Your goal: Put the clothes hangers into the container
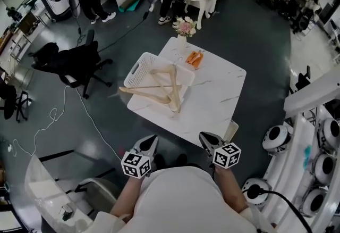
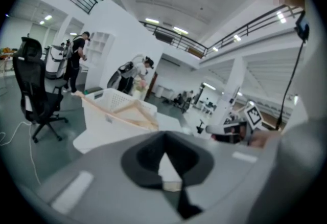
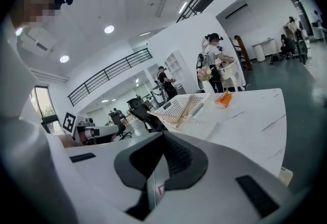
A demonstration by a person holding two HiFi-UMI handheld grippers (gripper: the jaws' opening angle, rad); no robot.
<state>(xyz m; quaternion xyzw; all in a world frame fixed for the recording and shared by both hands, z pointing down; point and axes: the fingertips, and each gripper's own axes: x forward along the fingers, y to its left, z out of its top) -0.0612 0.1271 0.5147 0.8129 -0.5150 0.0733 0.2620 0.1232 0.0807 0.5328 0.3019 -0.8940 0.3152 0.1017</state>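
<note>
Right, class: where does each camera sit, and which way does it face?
Head view: on the head, steeply down at white marble-look table; left gripper, right gripper, forearms show.
Left gripper view: on it, facing white perforated basket of wooden hangers; own jaws show.
Right gripper view: likewise, from the right.
All three share the basket.

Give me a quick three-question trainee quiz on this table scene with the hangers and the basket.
1. True or false: the pale wooden clothes hangers lie flat on the white marble-look table, clear of the white perforated plastic basket.
2. What stands at the table's far edge, beyond the basket? A) a white vase of pink flowers B) a black kettle C) a green bottle
3. Fill in: the right gripper is ___, with nothing between its jaws.
Key: 1 false, they rest across the basket; 2 A; 3 shut.
</note>
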